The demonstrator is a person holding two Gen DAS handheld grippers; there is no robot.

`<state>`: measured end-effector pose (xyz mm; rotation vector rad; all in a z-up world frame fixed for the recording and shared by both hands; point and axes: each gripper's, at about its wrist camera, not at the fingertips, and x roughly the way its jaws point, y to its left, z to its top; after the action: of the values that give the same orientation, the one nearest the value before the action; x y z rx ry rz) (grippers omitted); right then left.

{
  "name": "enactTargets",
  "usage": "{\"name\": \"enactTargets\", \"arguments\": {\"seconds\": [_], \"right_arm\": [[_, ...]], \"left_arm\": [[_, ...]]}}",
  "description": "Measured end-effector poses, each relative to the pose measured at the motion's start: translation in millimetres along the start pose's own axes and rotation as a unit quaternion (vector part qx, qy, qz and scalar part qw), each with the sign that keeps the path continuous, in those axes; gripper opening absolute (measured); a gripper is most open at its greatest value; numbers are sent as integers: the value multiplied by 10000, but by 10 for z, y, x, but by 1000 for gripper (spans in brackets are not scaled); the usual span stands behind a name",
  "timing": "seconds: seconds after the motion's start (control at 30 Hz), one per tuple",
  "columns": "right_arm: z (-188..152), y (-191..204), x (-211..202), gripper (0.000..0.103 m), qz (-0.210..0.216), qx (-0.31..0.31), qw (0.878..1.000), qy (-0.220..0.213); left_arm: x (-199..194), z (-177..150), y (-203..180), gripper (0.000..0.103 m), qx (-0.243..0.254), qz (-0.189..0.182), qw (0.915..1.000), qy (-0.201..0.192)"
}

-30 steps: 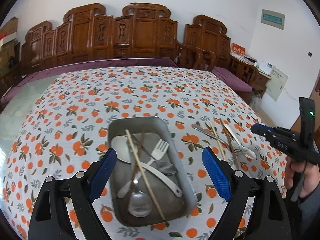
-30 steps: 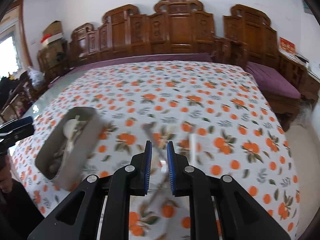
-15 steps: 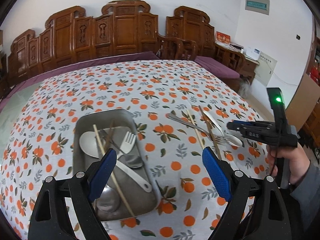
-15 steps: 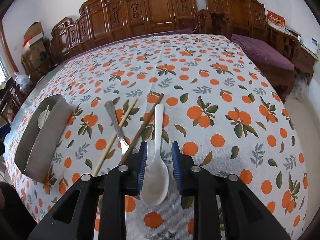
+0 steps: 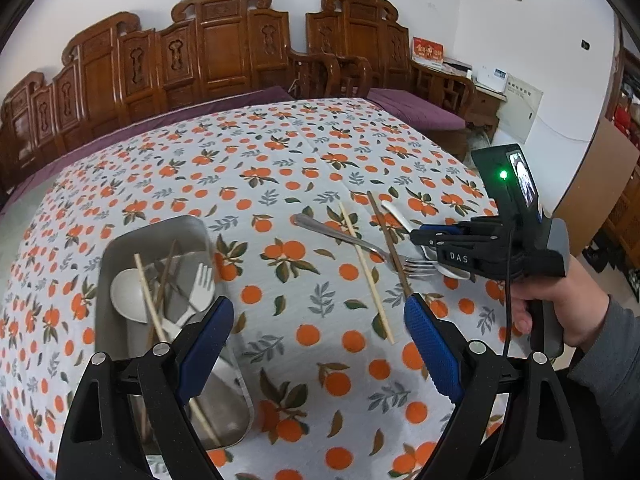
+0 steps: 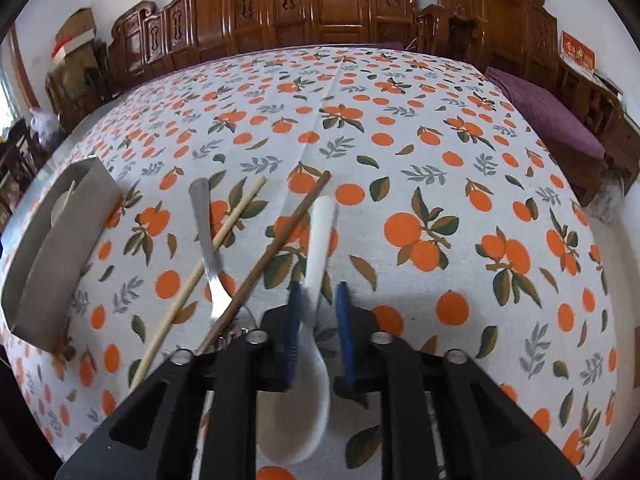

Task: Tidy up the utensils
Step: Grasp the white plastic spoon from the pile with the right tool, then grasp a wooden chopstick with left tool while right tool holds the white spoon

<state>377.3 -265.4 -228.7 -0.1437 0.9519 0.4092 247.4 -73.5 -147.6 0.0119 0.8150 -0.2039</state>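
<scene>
- A table under a white tablecloth [image 6: 400,92] printed with oranges and leaves fills the room's middle, with carved wooden chairs [image 5: 224,48] lined along the white wall behind it.
- The right gripper [image 6: 317,312], held in a person's right hand [image 5: 556,308], points down at the cloth; its blue pads [image 6: 292,320] are closing around the neck of a white spoon [image 6: 316,280], a narrow gap still showing on each side.
- The spoon's bowl lies under the gripper body, its handle pointing away toward the far side of the table.
- Just left of the spoon lie a dark brown chopstick [image 6: 280,240], a metal fork [image 6: 208,248] and a pale bamboo chopstick [image 6: 208,256], crossing one another on the cloth.
- The left gripper [image 5: 318,344] hovers over bare cloth with its jaws spread wide and nothing between them.
- A rectangular metal tray [image 5: 116,248] sits by the left finger, partly under it, well apart from the loose pieces.
- Inside the tray lie a white spoon, a white fork [image 5: 202,288], chopsticks and what looks like a metal spoon, partly hidden.
</scene>
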Motion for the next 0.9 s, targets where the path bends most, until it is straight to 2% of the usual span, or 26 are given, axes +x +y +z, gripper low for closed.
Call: {"name": "enactTargets", "arguments": {"seconds": [0.17,0.33,0.37,0.43,0.5,0.67,0.8,0.9], "right_arm": [[-28,-54,-61,8,44,-2,10000,-50],[-26,-223,-185,8,177,309,9990,-253],[-25,-255,-192,8,178,360,9988,-270],[-28,-307,-221,8,212,456,9982,-322],[-36,-344,-237,8,245,538,9976,-354],[-40,-381,-262,8,300,671,9965,-391],[-38,-388,-278,8,350,745,9957,-431],[-35,-370,-289,8,391,746,9954,-449]], "left_arm": [[158,67,-117,76,70,-75,9999,123],[330,68,-242,62,102,-305,9991,276],[381,69,-281,55,140,-356,9987,325],[456,73,-335,52,173,-414,9982,402],[541,78,-392,42,184,-498,9975,462],[749,73,-530,38,246,-592,9958,659],[878,61,-623,30,348,-591,9946,782],[963,52,-698,27,435,-566,9937,861]]}}
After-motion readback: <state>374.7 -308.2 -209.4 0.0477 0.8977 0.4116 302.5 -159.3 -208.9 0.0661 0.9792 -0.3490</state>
